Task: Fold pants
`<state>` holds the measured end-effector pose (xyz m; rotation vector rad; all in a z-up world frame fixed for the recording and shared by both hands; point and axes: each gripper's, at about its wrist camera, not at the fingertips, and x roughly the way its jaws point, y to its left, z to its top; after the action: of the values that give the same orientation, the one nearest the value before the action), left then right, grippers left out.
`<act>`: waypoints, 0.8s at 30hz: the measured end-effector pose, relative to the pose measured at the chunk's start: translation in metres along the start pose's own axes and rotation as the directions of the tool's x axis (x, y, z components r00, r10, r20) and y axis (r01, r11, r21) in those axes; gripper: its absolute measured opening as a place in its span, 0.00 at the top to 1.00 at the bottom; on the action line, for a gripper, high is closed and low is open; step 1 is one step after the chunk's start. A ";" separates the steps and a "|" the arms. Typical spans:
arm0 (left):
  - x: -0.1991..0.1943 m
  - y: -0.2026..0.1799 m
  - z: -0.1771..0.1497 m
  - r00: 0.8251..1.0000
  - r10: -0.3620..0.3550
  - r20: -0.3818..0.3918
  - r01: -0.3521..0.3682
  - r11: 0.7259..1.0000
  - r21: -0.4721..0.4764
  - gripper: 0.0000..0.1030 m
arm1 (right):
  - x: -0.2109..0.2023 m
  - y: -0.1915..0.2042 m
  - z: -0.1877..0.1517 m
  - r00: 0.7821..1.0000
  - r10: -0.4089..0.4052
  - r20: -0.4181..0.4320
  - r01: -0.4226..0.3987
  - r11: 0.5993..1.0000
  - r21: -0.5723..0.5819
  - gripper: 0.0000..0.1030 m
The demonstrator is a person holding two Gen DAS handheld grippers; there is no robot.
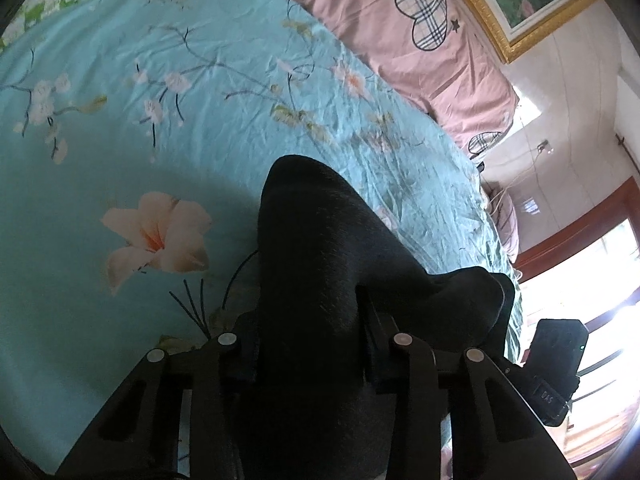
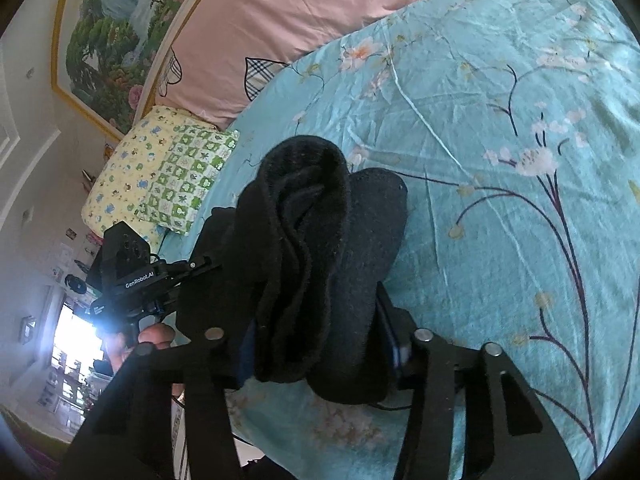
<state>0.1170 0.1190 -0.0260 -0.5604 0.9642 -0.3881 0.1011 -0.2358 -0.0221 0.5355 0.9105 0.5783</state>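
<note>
Fig. — both grippers up w/ the pants (image 1: 320, 264), held above the bed sheet (image 1: 120, 120).

(a) Left wrist view: my left gripper (image 1: 312, 344) is closed down on a thick bunch of black fabric; the cloth fills the gap betw. the fingers and humps forward over the teal floral sheet. The right gripper's body shows at the lower right edge, just beside mine.

(b) Right wrist view: my right gripper (image 2: 316, 340) is likewise clamped on the pants (image 2: 316, 240), here a rolled, multi-layer wad w/ several edges showing end-on. The left gripper (image 2: 132, 276) sits near, to the left, w/ the person's hand (image 2: 156, 338) partly seen under it. Pink duvet (image 2: 280, 20) and frog-print pillow (image 2: 160, 184) lie at the far side of the bed; a framed painting (image 2: 108, 40) hangs on the wall.

Step in hand, as I judge it: carrying the garment to lay it flat for a fold; no fold is done yet, since the cloth is bunched. To do it well, I'd keep both grips firm, draw the two grippers apart until the fabric betw. them goes taut, then lower evenly so the far end touches the sheet first, and lay the rest down toward me. Risk: layers pinched unevenly, so one leg may slip or twist. I can't tell which part of the pants each gripper has.
</note>
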 end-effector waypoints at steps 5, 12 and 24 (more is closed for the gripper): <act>-0.023 -0.010 0.007 0.998 0.031 0.060 -0.032 0.999 0.022 0.66 | -0.002 0.014 0.015 0.999 0.033 0.016 -0.032 0.999 -0.024 0.56; -0.059 -0.014 0.029 0.979 0.113 0.169 -0.122 0.991 0.046 0.66 | 0.020 0.035 0.048 0.995 0.095 0.028 -0.093 0.993 -0.072 0.56; -0.085 0.019 0.083 0.934 0.230 0.274 -0.229 0.973 -0.036 0.66 | 0.094 0.083 0.111 0.990 0.134 -0.040 -0.139 0.969 -0.204 0.56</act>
<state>0.1446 0.2035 0.0558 -0.4833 0.7495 -0.0937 0.2214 -0.1336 0.0345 0.4053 0.8302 0.7969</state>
